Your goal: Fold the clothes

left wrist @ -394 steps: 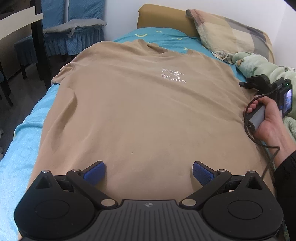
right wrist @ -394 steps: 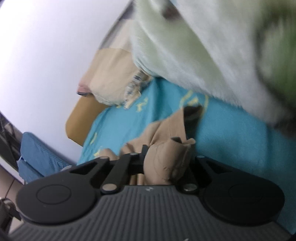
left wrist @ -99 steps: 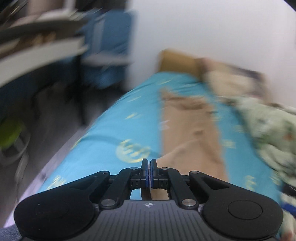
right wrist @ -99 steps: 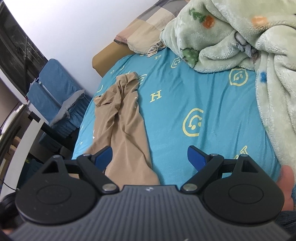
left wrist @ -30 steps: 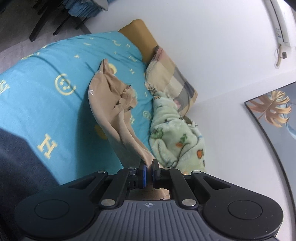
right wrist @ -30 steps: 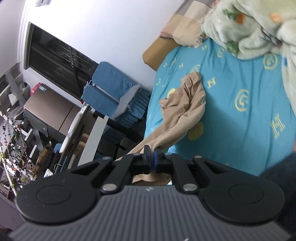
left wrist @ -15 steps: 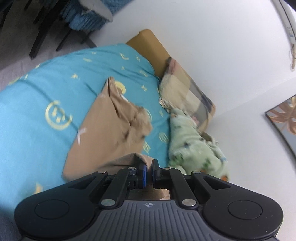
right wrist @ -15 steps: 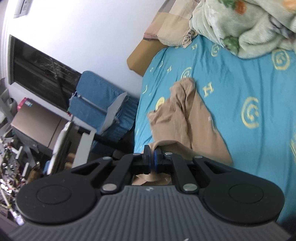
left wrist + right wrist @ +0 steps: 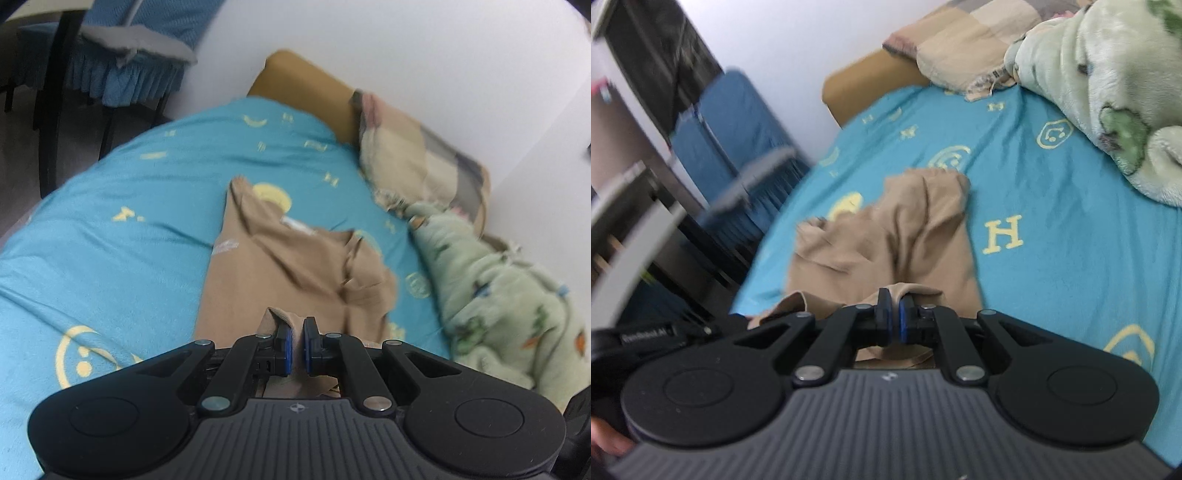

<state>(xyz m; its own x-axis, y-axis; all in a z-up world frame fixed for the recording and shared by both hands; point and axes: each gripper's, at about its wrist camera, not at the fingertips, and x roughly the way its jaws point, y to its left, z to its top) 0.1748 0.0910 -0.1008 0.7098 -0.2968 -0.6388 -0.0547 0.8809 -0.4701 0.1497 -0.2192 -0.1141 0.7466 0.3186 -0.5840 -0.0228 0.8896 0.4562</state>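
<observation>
Tan shirt (image 9: 295, 266) lies rumpled mid-bed on the turquoise sheet (image 9: 110, 229); we grip its near edge with left gripper (image 9: 295, 341) and right gripper (image 9: 894, 314), both clenched on cloth

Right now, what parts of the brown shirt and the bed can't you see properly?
- Near end of the tan shirt: in both wrist views, hidden under the black gripper bodies, below the pinching fingers.
- Shirt's white print: left view, too blurred to read.
- Bed sheet near edge: cut off by gripper body and frame.
- Pillow: left view, partly covered by the green blanket.
</observation>
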